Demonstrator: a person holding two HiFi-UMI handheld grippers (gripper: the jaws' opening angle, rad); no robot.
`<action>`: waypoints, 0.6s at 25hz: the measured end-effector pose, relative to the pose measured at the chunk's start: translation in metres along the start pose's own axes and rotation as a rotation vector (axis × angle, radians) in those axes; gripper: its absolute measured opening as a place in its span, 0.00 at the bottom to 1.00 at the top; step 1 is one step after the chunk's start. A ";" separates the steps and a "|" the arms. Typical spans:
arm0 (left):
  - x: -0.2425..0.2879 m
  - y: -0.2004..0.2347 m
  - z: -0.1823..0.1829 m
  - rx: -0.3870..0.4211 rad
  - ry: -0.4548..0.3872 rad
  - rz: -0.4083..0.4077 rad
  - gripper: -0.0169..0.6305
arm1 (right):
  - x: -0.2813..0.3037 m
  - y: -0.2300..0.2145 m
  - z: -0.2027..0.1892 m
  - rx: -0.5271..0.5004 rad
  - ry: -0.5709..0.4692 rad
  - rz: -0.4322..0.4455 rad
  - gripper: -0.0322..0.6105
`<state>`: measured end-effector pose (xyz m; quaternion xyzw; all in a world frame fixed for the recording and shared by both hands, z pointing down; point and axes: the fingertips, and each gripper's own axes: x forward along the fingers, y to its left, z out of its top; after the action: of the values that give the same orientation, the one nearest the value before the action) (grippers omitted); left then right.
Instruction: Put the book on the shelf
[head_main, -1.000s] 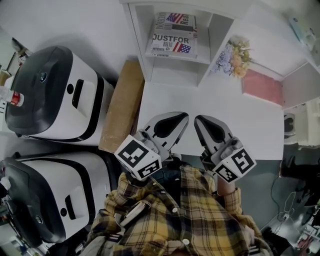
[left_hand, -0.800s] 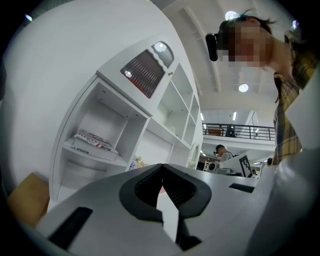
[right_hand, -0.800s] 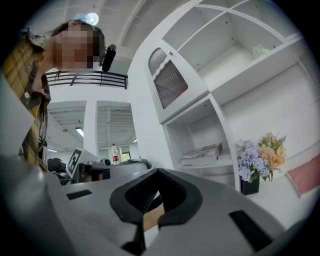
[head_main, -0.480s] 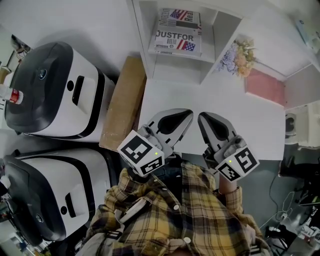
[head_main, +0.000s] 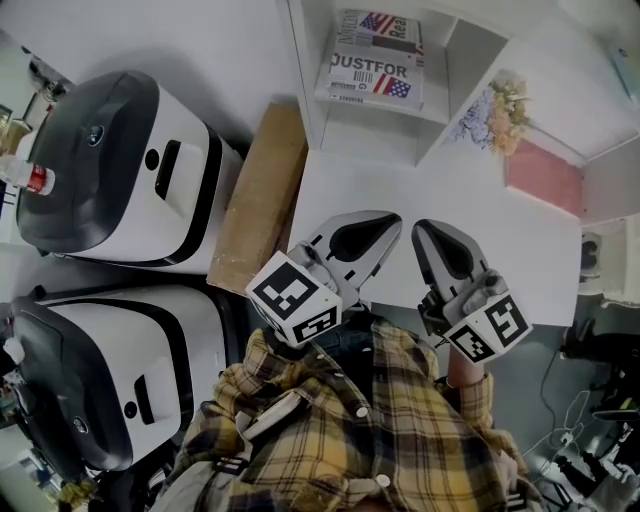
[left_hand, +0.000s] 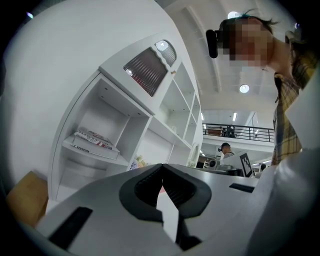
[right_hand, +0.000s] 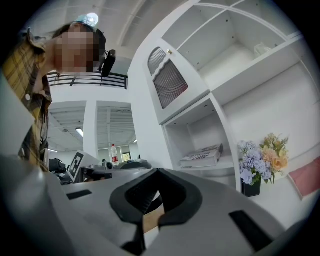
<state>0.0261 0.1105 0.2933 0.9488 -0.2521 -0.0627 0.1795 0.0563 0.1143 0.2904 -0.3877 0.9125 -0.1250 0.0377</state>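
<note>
Already on the shelf: the book, lying flat in a compartment, flowers in the next one.
My left gripper: jaws closed, nothing between them, above the white table.
My right gripper: likewise closed and empty, just beside it.

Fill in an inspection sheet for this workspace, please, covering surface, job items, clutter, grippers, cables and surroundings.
Surface: white desk, bare in front of the shelf unit.
Job's things: book lies flat on the shelf.
Clutter: flowers and pink mat in the shelf unit's right part.
Grippers: left gripper and right gripper both shut, empty, over the desk's near edge.
Cables: cables on the floor, lower right.
Surroundings: two white-and-black machines, cardboard box, bottle.
</note>
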 end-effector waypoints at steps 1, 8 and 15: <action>0.000 0.000 0.000 -0.002 0.000 -0.002 0.06 | 0.001 0.000 0.000 -0.002 -0.001 0.002 0.08; -0.002 0.006 0.008 0.008 -0.024 0.013 0.06 | 0.004 0.001 0.001 -0.016 0.005 0.019 0.08; -0.007 0.010 0.002 0.048 0.023 0.007 0.06 | 0.006 0.000 0.002 -0.036 -0.002 0.032 0.08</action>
<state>0.0147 0.1051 0.2952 0.9526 -0.2549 -0.0452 0.1597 0.0526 0.1099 0.2883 -0.3738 0.9207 -0.1075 0.0334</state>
